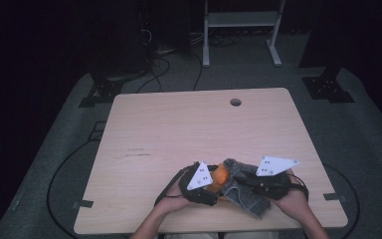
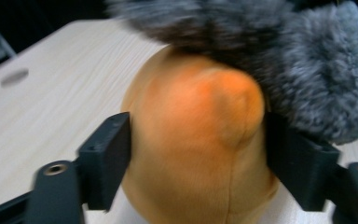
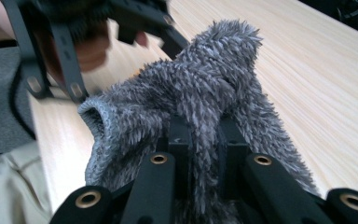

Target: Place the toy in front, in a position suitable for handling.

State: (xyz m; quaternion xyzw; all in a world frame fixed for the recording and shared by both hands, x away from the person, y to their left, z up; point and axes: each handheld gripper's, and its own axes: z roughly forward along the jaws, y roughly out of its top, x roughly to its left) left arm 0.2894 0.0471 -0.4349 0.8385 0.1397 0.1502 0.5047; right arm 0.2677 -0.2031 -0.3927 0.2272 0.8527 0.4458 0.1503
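Note:
An orange plush ball [image 1: 221, 175] sits near the table's front edge, half under a grey furry cloth [image 1: 243, 185]. My left gripper [image 1: 214, 186] is shut on the orange ball [image 2: 198, 140], its two black jaws pressing the ball's sides. The grey fur [image 2: 279, 60] drapes over the ball's top and right side. My right gripper [image 1: 246, 181] is shut on a fold of the grey furry cloth [image 3: 200, 107], pinched between its jaws. In the right gripper view the left gripper [image 3: 98, 28] shows beyond the cloth, blurred.
The light wooden table [image 1: 179, 129] has a round cable hole [image 1: 236, 102] near its far edge. Black cables trail over the grey floor [image 1: 49, 164] at the left. A white metal frame [image 1: 241, 30] stands behind the table.

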